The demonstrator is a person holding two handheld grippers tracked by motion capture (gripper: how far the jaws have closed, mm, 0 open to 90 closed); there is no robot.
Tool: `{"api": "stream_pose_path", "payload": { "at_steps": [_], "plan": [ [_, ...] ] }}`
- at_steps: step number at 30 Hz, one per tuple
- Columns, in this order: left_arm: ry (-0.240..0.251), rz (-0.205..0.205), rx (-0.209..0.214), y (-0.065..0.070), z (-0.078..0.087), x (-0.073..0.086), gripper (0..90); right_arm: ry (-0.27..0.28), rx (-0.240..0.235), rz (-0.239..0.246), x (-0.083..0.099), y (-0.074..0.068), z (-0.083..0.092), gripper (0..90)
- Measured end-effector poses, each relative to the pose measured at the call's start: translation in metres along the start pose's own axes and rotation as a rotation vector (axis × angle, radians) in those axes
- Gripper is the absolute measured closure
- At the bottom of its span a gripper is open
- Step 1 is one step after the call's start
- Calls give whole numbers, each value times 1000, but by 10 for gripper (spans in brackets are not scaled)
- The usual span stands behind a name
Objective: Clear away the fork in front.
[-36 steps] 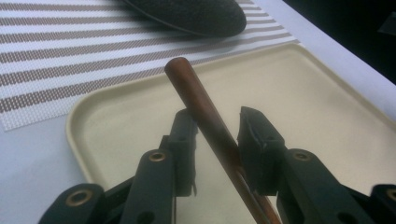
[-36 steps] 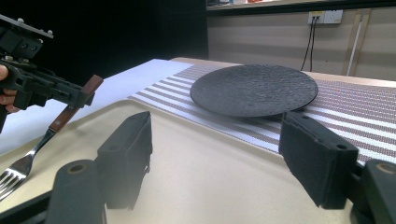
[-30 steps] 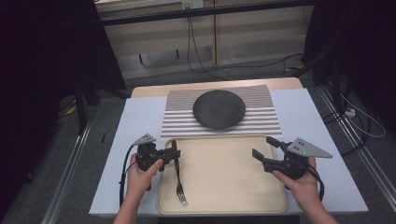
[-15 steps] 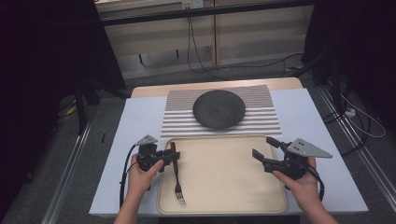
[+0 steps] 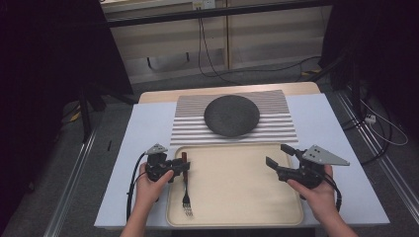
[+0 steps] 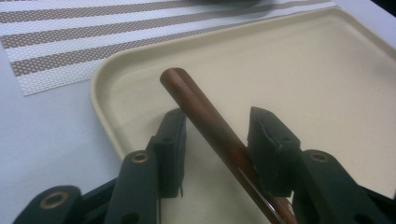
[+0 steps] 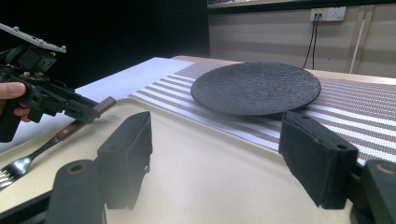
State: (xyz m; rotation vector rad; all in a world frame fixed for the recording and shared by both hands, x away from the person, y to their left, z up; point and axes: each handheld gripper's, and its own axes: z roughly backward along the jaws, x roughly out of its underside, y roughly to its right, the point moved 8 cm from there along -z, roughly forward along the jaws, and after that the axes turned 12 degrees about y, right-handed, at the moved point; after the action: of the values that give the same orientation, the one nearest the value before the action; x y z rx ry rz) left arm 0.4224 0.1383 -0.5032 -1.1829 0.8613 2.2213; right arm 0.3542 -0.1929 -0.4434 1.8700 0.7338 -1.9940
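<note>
Two forearms reach in from the bottom edge. The left hand-held gripper (image 5: 184, 167) points rightward, its jaws parted with a narrow gap. The right hand-held gripper (image 5: 279, 155) points leftward, raised, jaws spread wide apart.

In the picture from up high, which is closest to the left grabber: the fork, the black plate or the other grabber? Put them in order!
From the left gripper:
1. Fork, its brown handle between the jaws, at the tray's left edge.
2. Black plate, farther up on the striped mat.
3. Right gripper, across the tray.

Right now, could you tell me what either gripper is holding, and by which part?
Nothing gripped: left gripper straddles the fork handle, jaws open; right gripper is open.
</note>
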Motion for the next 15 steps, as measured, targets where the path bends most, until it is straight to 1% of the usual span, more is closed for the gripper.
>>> {"api": "stream_pose_path", "payload": {
  "at_steps": [3, 8, 12, 14, 15],
  "plan": [
    [4, 8, 1, -1, 0, 0, 567, -2, 4, -3, 1, 1, 0, 261],
    [8, 1, -6, -2, 0, 0, 558, -3, 9, -5, 1, 3, 0, 261],
    [12, 3, -8, -2, -1, 0, 554, -5, 12, -5, 2, 5, 2, 261],
    [13, 1, -10, -2, 1, -1, 543, -6, 16, -3, 2, 6, 3, 260],
    [22, 6, -8, -1, 2, -3, 532, -4, 15, -1, 2, 6, 4, 260]
  ]
}}
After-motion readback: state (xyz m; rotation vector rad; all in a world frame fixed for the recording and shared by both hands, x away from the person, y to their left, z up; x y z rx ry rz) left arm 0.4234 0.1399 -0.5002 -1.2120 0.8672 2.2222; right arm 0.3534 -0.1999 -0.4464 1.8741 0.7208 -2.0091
